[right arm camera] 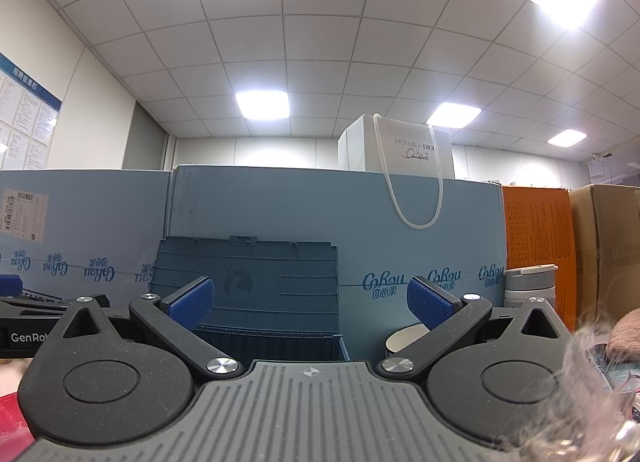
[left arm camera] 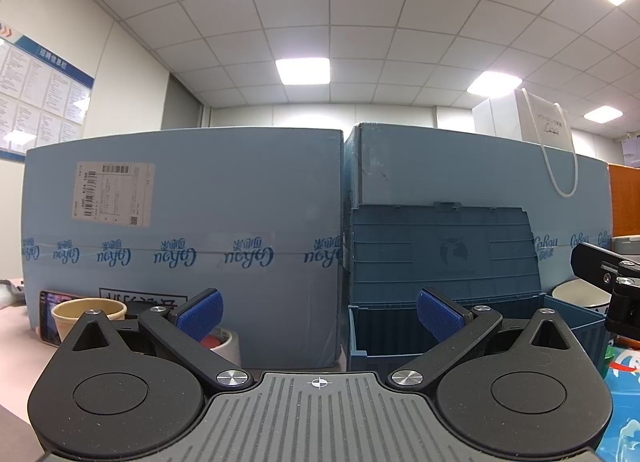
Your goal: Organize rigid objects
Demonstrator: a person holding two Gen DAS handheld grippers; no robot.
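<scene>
Both fingers (left arm camera: 438, 320) (right arm camera: 430, 304) wide apart (empty)

Two large light-blue cartons (left arm camera: 180, 229) (right arm camera: 400, 229) are seen side by side, with one dark-blue lidded crate (left arm camera: 440, 246), two paper cups (left arm camera: 90, 312) (right arm camera: 404, 336), one white gift bag (right arm camera: 416, 151) and one grey tumbler (right arm camera: 528, 286) counted.

Two large cardboard boxes (left arm camera: 180, 221) are pale blue, printed with a band of dark blue script logos. A storage crate (left arm camera: 440, 250) in front is darker slate blue, its raised lid ribbed with a grid. A paper cup (left arm camera: 90, 312) is tan. A shopping bag (right arm camera: 416, 153) is white with a white cord handle. A box (right arm camera: 536, 229) is orange. The gripper pads (right arm camera: 192, 304) are royal blue on black arms.
</scene>
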